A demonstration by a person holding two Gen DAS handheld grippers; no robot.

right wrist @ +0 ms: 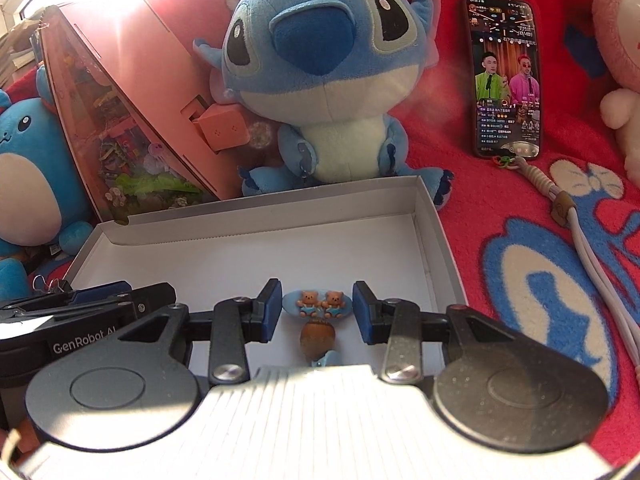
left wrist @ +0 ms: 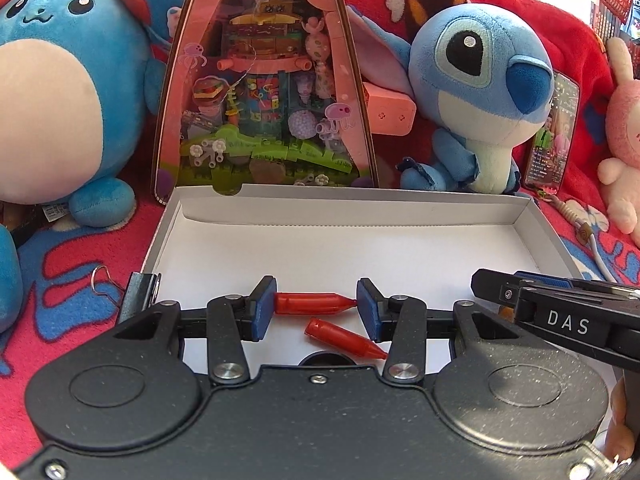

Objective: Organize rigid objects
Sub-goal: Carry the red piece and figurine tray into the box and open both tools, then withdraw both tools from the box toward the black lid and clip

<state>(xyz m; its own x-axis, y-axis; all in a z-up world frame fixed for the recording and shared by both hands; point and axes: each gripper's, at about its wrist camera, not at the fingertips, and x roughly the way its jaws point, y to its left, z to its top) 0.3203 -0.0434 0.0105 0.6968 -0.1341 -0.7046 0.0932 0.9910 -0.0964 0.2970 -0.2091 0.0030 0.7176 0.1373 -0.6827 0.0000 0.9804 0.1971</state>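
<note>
White cardboard box tray: shallow and open-topped, low walls on all sides, a thumb notch in the far wall at the left corner. Its floor is bare from the middle to the far wall; contents sit only along the near part.

Left gripper: over the near left part of the tray, jaws clamped end to end on a red bullet-shaped plastic piece, which lies crosswise between the blue pads. A second red piece of the same shape lies loose on the tray floor just below it, tilted.

Right gripper: over the near right part of the tray, close beside the left one. A blue hair clip with two small bears spans the gap between the jaws; whether the pads press on it I cannot tell. A brown acorn-shaped charm shows just below the clip.

Binder clip: black, at the tray's near left corner.

Surroundings: a red fleece blanket with blue and cream figures carries everything. A pink building-brick display box stands against the far wall's left half; a blue Stitch plush sits against its right half. A round blue plush stands left of the tray, and a phone with a lit screen leans upright to the right, well apart. The tray's right wall has open blanket beside it.
</note>
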